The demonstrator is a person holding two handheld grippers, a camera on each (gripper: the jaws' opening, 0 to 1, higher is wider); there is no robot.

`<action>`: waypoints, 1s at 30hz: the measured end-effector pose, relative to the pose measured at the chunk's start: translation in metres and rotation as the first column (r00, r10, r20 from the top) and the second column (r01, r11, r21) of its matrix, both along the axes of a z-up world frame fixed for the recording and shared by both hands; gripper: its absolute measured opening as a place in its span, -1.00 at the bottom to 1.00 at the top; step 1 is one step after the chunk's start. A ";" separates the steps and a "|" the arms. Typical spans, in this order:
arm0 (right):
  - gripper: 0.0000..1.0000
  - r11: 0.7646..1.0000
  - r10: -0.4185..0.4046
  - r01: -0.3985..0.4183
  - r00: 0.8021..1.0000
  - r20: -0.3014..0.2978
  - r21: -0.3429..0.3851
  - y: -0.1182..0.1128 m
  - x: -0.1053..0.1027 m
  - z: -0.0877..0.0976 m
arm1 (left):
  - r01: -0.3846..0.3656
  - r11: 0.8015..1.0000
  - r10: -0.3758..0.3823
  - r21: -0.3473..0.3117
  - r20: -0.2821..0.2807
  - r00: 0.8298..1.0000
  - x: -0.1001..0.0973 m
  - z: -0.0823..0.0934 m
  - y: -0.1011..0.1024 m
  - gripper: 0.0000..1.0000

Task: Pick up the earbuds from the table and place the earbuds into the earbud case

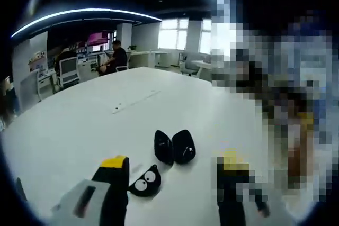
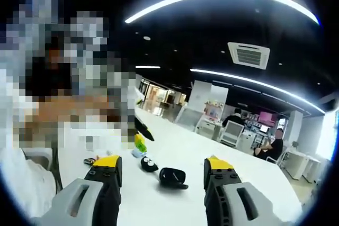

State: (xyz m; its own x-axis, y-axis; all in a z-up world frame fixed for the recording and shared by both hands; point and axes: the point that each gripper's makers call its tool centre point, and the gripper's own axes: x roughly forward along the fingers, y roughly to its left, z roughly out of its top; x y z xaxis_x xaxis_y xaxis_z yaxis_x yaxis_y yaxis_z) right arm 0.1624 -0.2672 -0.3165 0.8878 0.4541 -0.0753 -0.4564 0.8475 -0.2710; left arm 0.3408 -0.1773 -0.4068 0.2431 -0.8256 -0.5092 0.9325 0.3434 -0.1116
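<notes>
Nothing is placed yet: the open earbud case (image 1: 175, 146) and an earbud (image 1: 144, 181) are lying on the white surface (image 1: 79, 130), while both hand-held grippers (image 1: 172, 175) (image 2: 161, 170) are hovering wide open, empty.

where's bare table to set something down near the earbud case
The white table is bare left of and beyond the open earbud case, up to the thin strip farther back. It is crowded just in front: the black googly-eyed earbud lies close to the case, between the left claw jaws.
</notes>
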 end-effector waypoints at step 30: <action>0.20 0.999 -0.022 0.023 1.000 -0.017 0.028 -0.018 0.006 -0.007 | -0.020 0.998 0.031 0.057 -0.208 0.978 0.046 -0.080 -0.059 -0.07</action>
State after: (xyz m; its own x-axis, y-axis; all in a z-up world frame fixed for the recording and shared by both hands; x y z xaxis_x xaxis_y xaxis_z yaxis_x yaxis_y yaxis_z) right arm 0.1689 -0.2856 -0.3231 0.8965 0.4364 -0.0771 -0.4415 0.8648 -0.2392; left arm 0.3863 -0.2363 -0.4869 0.1477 -0.7904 -0.5945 0.8816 0.3777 -0.2832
